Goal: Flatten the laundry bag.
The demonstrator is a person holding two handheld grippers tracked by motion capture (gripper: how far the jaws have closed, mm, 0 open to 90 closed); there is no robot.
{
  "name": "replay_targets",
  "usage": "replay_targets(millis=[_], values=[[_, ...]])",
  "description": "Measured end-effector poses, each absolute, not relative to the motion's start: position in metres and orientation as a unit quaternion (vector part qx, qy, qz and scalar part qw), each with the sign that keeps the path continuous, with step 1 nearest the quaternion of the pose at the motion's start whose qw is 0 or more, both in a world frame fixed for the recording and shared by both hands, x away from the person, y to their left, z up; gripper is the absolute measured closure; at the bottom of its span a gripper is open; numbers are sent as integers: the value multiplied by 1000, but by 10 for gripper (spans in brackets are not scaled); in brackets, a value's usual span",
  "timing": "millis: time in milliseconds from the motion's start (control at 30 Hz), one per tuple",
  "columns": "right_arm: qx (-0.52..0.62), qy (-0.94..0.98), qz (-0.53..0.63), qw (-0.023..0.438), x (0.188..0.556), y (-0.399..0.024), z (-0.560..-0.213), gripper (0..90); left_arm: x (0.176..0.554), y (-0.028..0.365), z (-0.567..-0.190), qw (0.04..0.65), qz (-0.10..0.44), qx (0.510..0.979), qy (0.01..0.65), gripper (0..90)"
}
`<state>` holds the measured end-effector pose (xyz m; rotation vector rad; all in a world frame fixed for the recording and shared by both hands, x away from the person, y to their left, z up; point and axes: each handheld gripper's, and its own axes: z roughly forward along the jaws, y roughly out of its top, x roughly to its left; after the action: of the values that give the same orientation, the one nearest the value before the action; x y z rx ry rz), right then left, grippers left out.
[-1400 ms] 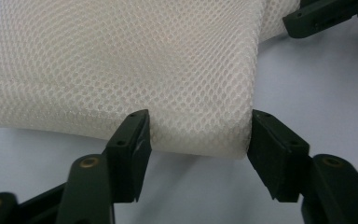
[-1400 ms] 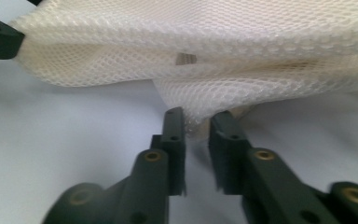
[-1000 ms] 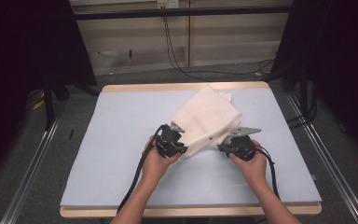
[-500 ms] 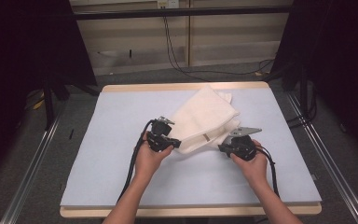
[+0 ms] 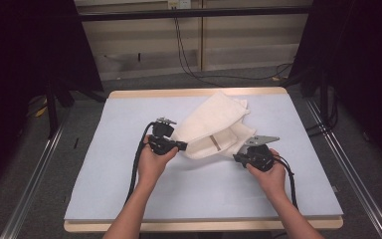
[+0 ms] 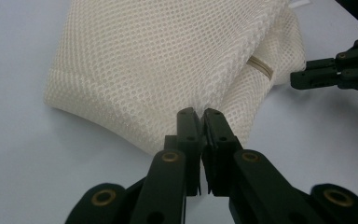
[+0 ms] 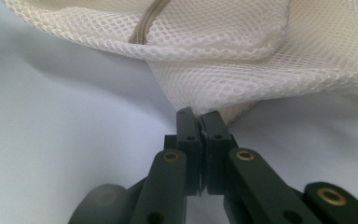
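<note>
Item: cream mesh laundry bag (image 5: 214, 130), zipped, lying mid-worktop (image 5: 129, 199) on a pale blue mat. Left gripper (image 6: 199, 113) clamped on its near-left edge; right gripper (image 7: 196, 114) clamped on the near-right corner. Opposed holds probably serve to spread or lift the bag evenly.

This looks like a lab or recording studio set up for data capture. A table (image 5: 129, 199) with a pale blue mat stands between black curtains (image 5: 25, 59), with metal floor rails (image 5: 35, 174) on both sides, cables (image 5: 189, 55) trailing across the grey carpet, and a wall socket (image 5: 175, 4).
</note>
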<state>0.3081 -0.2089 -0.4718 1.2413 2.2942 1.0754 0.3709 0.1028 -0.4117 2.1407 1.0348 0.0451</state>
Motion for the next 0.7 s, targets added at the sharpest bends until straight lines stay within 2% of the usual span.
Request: replay_targets(millis=[700], values=[[434,804,375,158,309,-210,-472,876,388,123,-403,381,30,813,439,867]])
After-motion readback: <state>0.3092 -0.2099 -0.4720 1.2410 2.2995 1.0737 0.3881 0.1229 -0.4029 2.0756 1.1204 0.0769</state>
